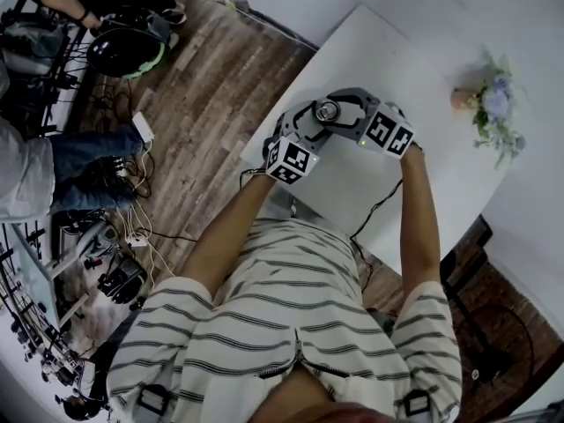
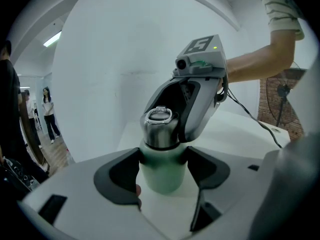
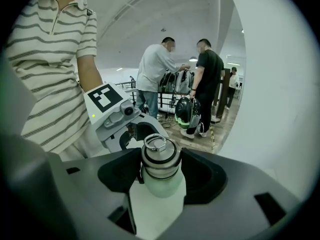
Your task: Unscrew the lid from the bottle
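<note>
**Head view.** I note a white table (image 1: pixel 370 51) above a wood-plank floor (image 1: pixel 211 104). A small bunch of pale flowers (image 1: pixel 492 104) lies at the table's far end, well apart from the work. A seated person in jeans (image 1: pixel 79 152) is at the left among cables. Both grippers meet near the table's edge at a steel screw lid with a ring handle (image 1: pixel 328 110). Their housings hide everything below the lid.

**Left gripper view.** The left gripper (image 2: pixel 162 166) is clamped on the pale green bottle (image 2: pixel 161 176), with a dark pad pressed to each side of the body just under the lid. The bottle stands upright over the table; I cannot tell whether its base rests there. The right gripper (image 2: pixel 192 109) reaches in from behind and covers the lid's far side.

**Right gripper view.** The right gripper's jaws stand fairly wide and are closed on the lid, one pad against each side. Two standing people (image 3: pixel 157 69) and a round black-and-green object (image 3: pixel 184 111) are in the background, well apart.
</note>
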Motion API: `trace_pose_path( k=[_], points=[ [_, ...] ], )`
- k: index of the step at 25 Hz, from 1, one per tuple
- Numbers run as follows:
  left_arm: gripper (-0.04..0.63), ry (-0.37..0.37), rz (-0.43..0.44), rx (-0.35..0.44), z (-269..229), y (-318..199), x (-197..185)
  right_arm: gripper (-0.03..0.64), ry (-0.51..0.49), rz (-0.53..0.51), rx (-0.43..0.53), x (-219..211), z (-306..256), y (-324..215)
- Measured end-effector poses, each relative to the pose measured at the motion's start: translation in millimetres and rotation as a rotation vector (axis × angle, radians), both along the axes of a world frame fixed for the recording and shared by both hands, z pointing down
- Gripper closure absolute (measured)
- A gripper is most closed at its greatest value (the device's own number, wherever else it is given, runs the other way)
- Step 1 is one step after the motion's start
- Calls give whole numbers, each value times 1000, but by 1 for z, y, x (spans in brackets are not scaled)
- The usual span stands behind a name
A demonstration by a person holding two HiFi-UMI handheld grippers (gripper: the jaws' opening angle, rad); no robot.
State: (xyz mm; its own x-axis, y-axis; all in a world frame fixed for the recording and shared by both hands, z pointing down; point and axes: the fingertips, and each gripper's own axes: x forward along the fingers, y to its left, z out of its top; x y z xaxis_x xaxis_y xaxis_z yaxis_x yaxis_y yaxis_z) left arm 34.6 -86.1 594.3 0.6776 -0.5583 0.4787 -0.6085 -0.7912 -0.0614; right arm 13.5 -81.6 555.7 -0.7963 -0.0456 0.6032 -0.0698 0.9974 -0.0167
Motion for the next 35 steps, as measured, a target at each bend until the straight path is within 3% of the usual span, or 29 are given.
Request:
trace_pose_path(
  k=[2,4,7,14,17,23,27,31,35],
  points=[
    [298,-1,-4,-1,1,0,0,350,-15,59,-10,1,-1,-2],
    [298,-3,-6,-2,1,0,0,284,-65,150,-18,4,-7,-5],
    [298,-2,-6,-2,1,0,0,260,-159,306,-18,6,-19,-6],
    [298,-3,-9,-4,1,-1,0,276,-263,760,5,16,-15,-10],
    [297,-2,-14,-3,1,0,-1,288,-322,862,-11,14,-16,-11],
    [296,0,-17,-3,2,0,0,356,-299,940,13,9,-14,-13],
    [297,-1,-18,1,2,1,0,356,-278,929,42,8,-13,-11],
    [296,0,-19,-1,3,1,1,359,-287,888,28,9,-13,-11],
    [298,0,-17,1,4,0,0,359,-282,778,0,8,-11,-10]
  ],
)
